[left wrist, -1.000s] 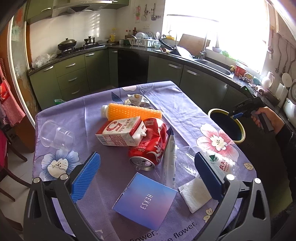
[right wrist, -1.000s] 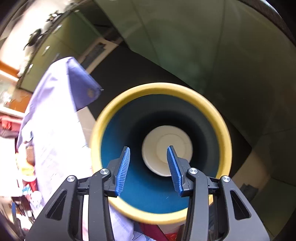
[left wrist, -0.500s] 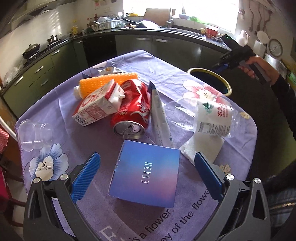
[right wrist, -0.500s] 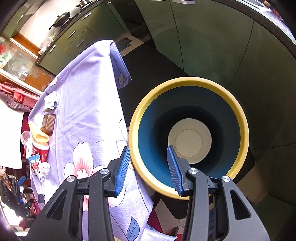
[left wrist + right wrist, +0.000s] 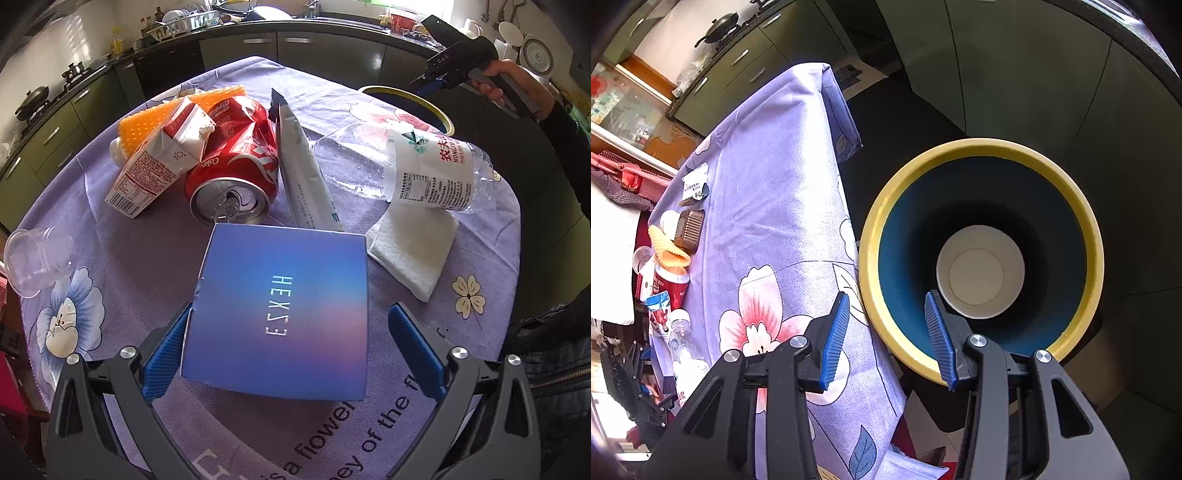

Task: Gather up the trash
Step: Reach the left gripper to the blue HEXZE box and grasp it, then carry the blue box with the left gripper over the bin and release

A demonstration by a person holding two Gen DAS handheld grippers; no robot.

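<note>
We record the left gripper (image 5: 290,354) as a dark grey plastic frame with triangular cut-outs, silver round-head screws at its joints, and two blue fingers (image 5: 415,356) with finely ribbed pads. The right gripper (image 5: 886,338) is of matching build in black: the same silver screws, the same triangular openings, and blue ridged pads (image 5: 836,338). From the left wrist view its housing is black and pistol-shaped with small white lettering and a grey handle. The right hand (image 5: 504,83) on that handle shows bare skin, and a black sleeve covers the forearm. A dark jacket with a zip shows at the frame edge.
</note>
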